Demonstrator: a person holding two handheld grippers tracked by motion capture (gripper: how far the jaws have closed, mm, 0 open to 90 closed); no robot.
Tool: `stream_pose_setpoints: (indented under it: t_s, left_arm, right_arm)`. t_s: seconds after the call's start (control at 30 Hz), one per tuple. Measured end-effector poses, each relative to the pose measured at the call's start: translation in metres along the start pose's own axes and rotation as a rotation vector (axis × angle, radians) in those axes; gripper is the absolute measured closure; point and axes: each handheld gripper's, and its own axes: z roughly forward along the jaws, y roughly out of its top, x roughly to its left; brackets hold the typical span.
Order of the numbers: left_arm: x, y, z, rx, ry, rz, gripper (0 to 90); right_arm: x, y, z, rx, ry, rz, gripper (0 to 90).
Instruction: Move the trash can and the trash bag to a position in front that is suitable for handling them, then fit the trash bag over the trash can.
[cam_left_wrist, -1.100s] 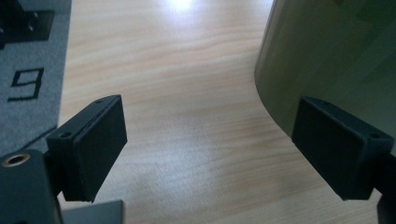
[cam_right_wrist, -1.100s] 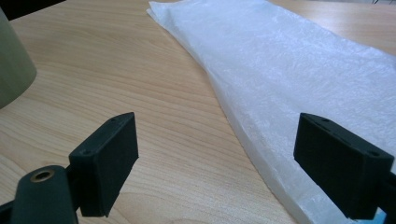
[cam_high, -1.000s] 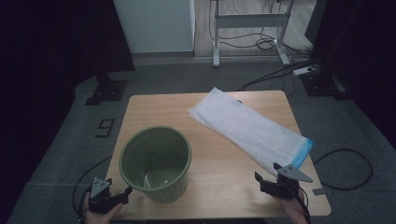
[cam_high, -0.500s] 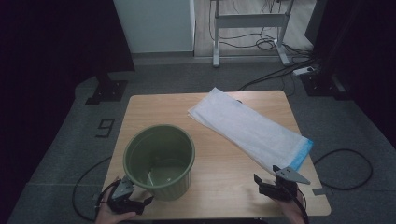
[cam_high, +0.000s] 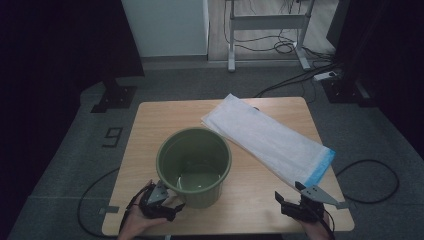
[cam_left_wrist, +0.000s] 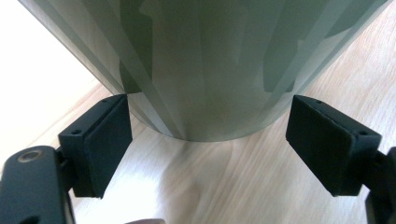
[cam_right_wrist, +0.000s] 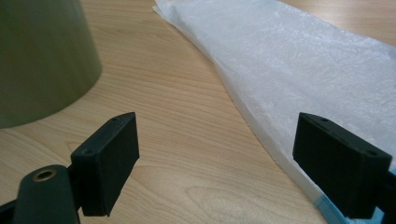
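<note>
Bracing looks like the job of the left gripper: it sits low at the near-left table edge, jaws spread wide on either side of the bin base. In the left gripper view the green wall fills the gap between the pads, left pad about touching the wall, right pad apart from it, so nothing is clamped yet. My read: it's there to steady or shove the bin, not lift it, since the base is too wide for a real pinch at this spread. Bin stands upright, centre-left on the table, mouth open and up, apparently empty apart from glare on the bottom. Next over, the bag, a folded white liner with a blue strip at its near end, lies flat and diagonal from mid-back to the right edge, its long side just beside the bin rim, blue end slightly overhanging the edge. Flat and near the bin makes sense if it's meant to go in as the liner. Right gripper hovers at the near-right corner, jaws also spread, holding nothing. Right gripper view has the bag edge running up between the pads, bin off to the left, so it's lined up on the bag's near end. Likely next: close on that edge.
</note>
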Motion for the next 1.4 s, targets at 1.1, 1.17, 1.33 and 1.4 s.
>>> stream_pose_setpoints:
  t_s: [1.1,1.17,1.33,1.4]
  left_arm:
    - [0.002,0.007,0.008,-0.001,0.090,-0.154,13.8]
    - [0.002,0.004,0.006,-0.001,0.095,-0.163,13.8]
    - [0.009,-0.006,0.001,0.013,0.123,-0.207,13.9]
    - [0.011,-0.006,0.001,0.002,0.123,-0.213,14.0]
  right_arm:
    - [-0.010,0.004,0.029,0.070,-0.101,-0.052,14.8]
    - [-0.011,0.011,0.038,0.073,-0.126,-0.042,15.3]
    - [-0.007,0.032,0.084,0.142,-0.115,-0.048,17.0]
    - [-0.004,0.040,0.105,0.180,-0.124,-0.068,19.8]
